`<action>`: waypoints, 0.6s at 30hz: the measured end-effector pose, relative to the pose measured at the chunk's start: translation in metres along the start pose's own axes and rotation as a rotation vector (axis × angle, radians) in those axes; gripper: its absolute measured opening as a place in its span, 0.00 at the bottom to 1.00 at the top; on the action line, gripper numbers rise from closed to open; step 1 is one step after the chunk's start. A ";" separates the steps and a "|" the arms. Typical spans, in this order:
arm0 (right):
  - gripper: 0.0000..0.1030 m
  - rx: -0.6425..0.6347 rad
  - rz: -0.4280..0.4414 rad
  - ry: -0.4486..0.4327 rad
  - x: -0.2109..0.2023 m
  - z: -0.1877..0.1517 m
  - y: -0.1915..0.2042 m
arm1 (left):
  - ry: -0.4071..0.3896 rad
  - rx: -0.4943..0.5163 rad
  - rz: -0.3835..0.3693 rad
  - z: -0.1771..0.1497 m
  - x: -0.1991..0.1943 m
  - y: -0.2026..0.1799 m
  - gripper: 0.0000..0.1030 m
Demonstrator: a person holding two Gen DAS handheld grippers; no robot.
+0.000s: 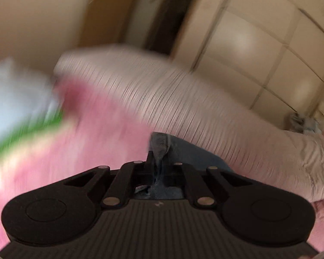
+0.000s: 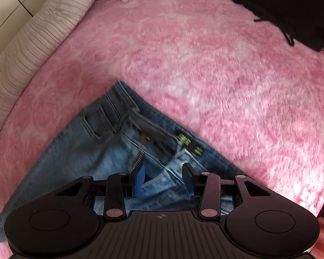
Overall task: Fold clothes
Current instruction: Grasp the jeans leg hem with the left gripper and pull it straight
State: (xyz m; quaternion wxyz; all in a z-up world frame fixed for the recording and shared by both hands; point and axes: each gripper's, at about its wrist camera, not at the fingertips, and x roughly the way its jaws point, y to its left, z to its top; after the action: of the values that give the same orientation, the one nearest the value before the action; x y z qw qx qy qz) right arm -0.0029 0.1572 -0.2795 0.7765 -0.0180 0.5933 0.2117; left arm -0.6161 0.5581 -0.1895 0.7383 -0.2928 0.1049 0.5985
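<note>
- Jeans (image 2: 110, 149), blue denim, spread on a fluffy pink blanket (image 2: 205, 64); waistband, metal button, open zipper and a green label facing up in the right wrist view.
- Right gripper (image 2: 164, 179) low over the fly area, jaws parted wide, blue pads (image 2: 140, 179) on either side of a fold of denim, nothing pinched.
- Left gripper (image 1: 156, 153) closed tight on a bit of denim, grey inner side of the cloth sticking up past the fingertips; left wrist view heavily smeared.
- Folded black garment (image 2: 291, 10) at the far right corner of the blanket, well apart from the jeans.
- Striped pale cushion (image 2: 32, 38) along the blanket's left edge.
</note>
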 end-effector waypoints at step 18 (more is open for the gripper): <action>0.41 -0.172 0.036 -0.089 0.025 0.041 0.028 | 0.344 0.212 0.496 -0.049 0.101 0.022 0.13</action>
State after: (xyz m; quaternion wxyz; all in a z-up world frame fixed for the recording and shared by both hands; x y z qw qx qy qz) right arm 0.0300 0.2016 -0.2847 0.7936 -0.0643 0.5381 0.2765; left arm -0.6014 0.6157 -0.2871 0.5677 -0.2769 0.3582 0.6876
